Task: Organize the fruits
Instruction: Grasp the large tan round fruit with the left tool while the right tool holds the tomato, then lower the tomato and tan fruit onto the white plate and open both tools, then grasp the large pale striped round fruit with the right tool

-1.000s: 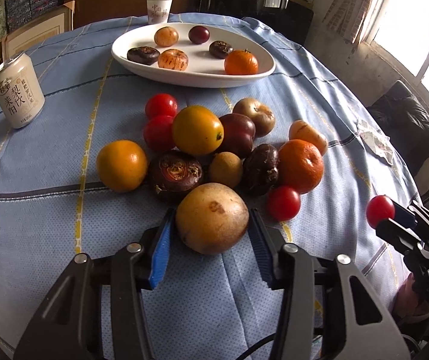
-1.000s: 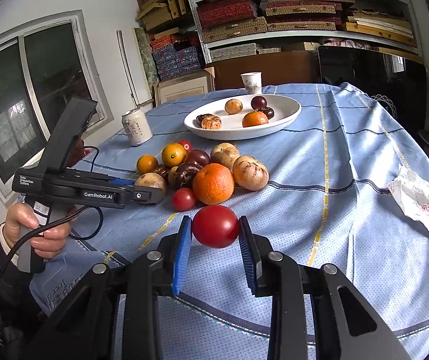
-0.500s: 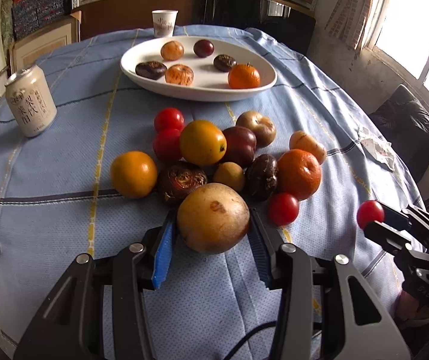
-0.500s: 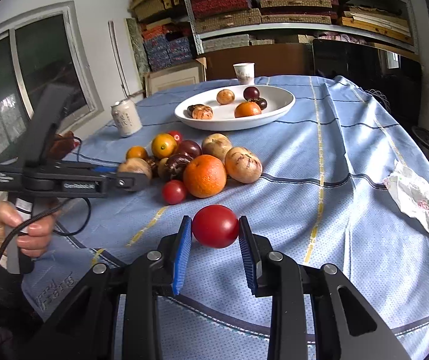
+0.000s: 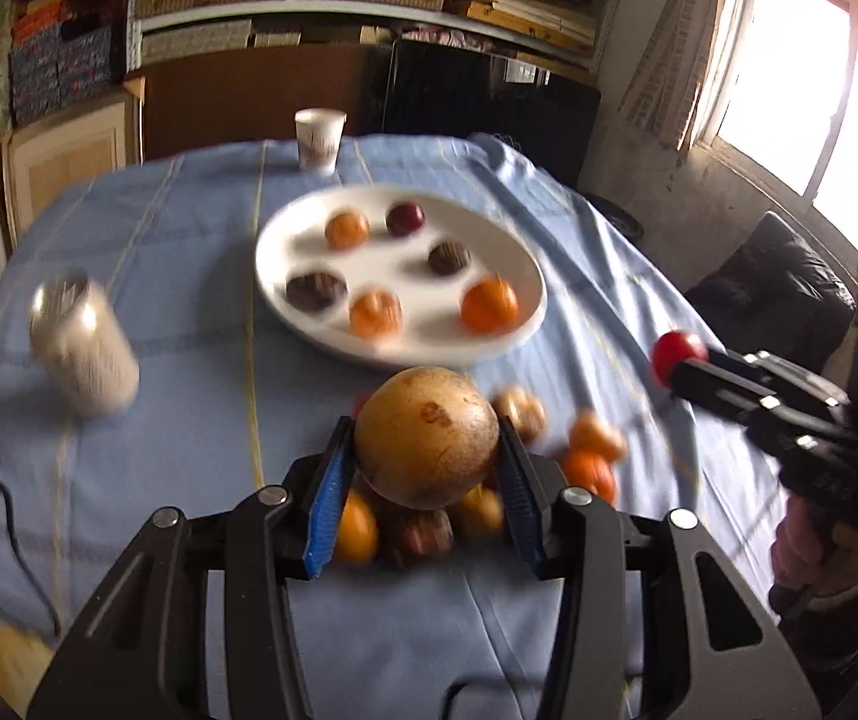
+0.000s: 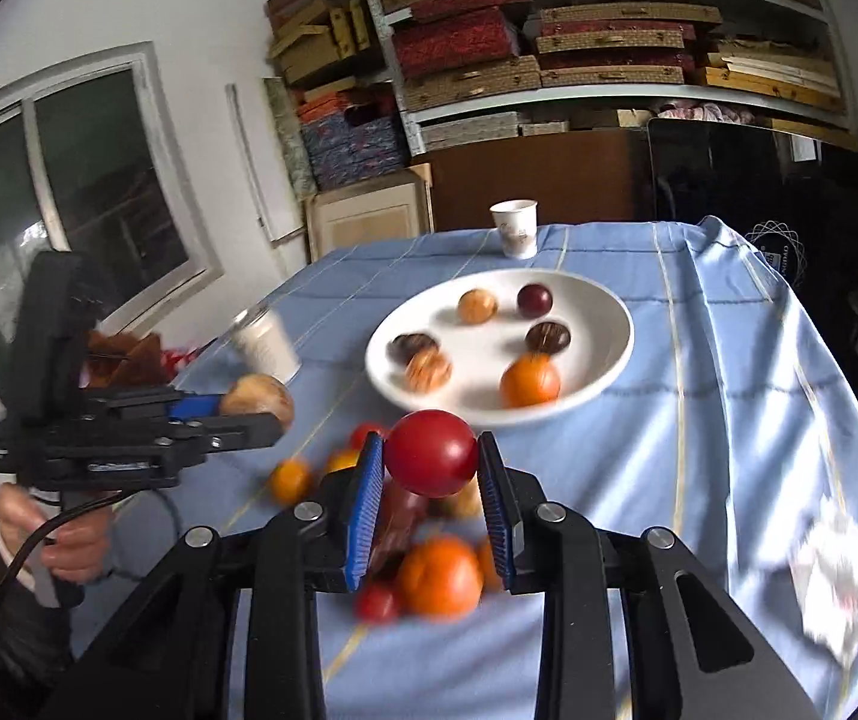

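Left hand-held gripper (image 5: 426, 474) clamped on tan round fruit (image 5: 426, 435), lower centre of frame. Right hand-held gripper (image 6: 429, 489) clamped on red tomato (image 6: 431, 452), centre. White plate (image 6: 603, 360) beyond.

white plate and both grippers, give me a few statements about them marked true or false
1. The white plate holds six fruits. True.
2. The left gripper is empty. False: its fingers clamp a tan round fruit.
3. The right gripper holds a red tomato. True.
4. The paper cup stands on the plate. False: it stands on the tablecloth beyond it.
5. The can lies inside the plate. False: it stands beside it.
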